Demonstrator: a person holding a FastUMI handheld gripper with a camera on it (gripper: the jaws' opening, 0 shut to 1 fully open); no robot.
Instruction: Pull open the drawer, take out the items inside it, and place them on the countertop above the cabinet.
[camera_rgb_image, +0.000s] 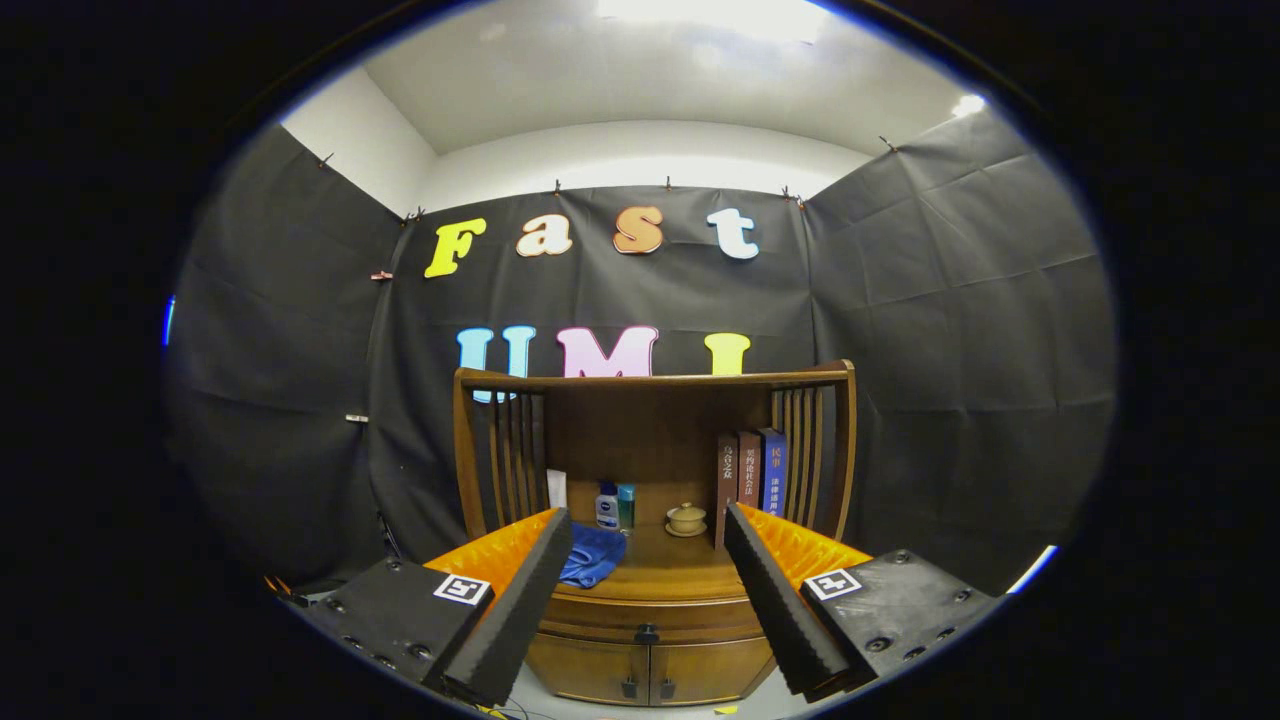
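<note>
Your gripper (648, 535) is spread wide, nothing between the fingers, hanging well short of the wooden cabinet (650, 640). Just past the left fingertip, on the countertop (660, 575): a blue cloth (590, 555). Further back between the fingers, a small bottle (607, 506) with a teal container (626, 506) touching or just beside it, then a lidded cup (686, 519). Beyond the right fingertip, three upright books (752, 472). The drawer (650, 632) sits low between the fingers, shut, its knob (647, 634) dead centre. Contents hidden.
</note>
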